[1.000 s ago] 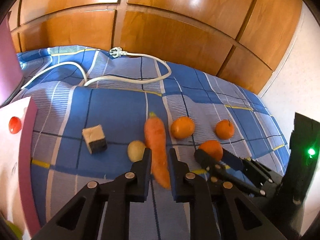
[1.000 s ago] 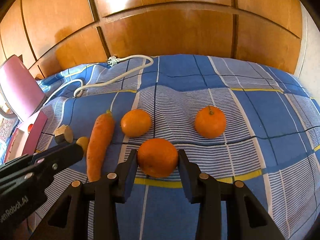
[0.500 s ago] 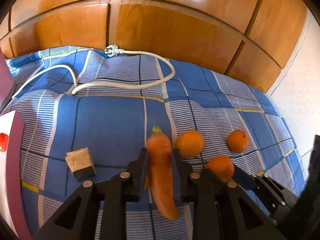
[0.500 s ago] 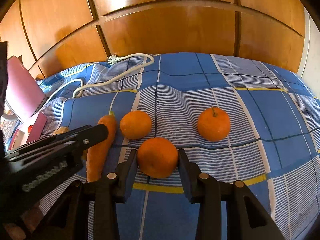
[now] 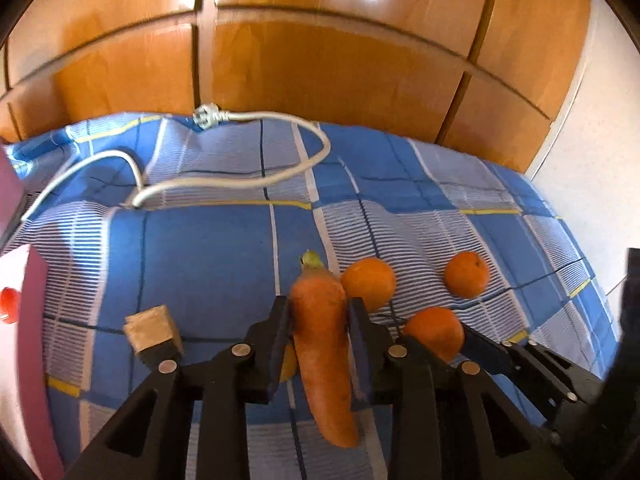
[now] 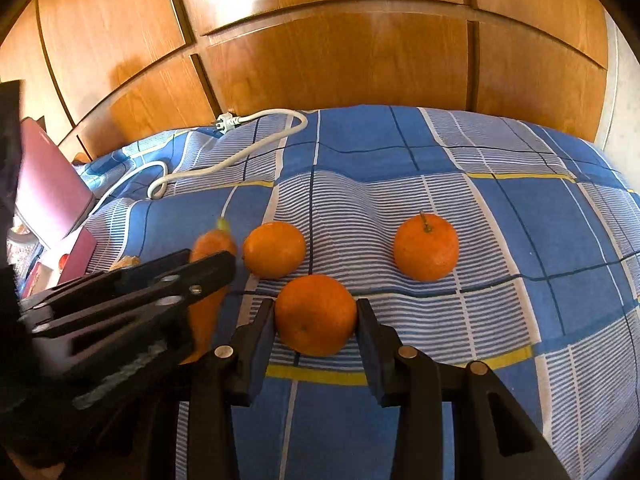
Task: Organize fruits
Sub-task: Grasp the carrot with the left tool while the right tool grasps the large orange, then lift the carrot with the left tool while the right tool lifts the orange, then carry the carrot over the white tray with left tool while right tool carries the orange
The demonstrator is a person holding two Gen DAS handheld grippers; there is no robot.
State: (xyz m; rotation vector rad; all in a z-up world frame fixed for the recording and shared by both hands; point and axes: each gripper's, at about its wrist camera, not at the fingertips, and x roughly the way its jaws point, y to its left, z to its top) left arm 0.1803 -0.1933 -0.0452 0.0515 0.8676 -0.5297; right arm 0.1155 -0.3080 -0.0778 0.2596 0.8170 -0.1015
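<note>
— Since a second ago, what has moved?

— Mostly the left gripper [image 5: 318, 314]. It had the carrot [image 5: 323, 354] lying loose between parted fingers; now the two fingers press against the carrot's thick upper part, and its tip points back toward the camera. The right gripper [image 6: 316, 312] has hardly shifted and stays closed around the near orange [image 6: 315, 314].

— Run me across the bed, left to right.

— At the far left edge stands a pink box [image 5: 30, 344], with a small red fruit [image 5: 8, 305] showing on its pale inside. Next comes a tan cube with a dark base [image 5: 153, 334], resting on the blue checked bedspread [image 5: 208, 264]. Just behind the left finger a bit of a small yellow fruit [image 5: 289, 366] peeks out, mostly hidden. Then the carrot in the left claw's grip, its green stub pointing away.

— And the oranges?

— One orange [image 6: 274, 255] sits just beside the carrot's top; I cannot tell whether they touch. The near orange is pinched between the right claw's fingers, close to the cloth; whether it rests on it I cannot tell. A stemmed orange [image 6: 426, 247] lies apart to the right.

— Anything behind?

— A white power cable [image 6: 240, 156] loops across the far side, before wooden panels [image 6: 340, 60].
</note>
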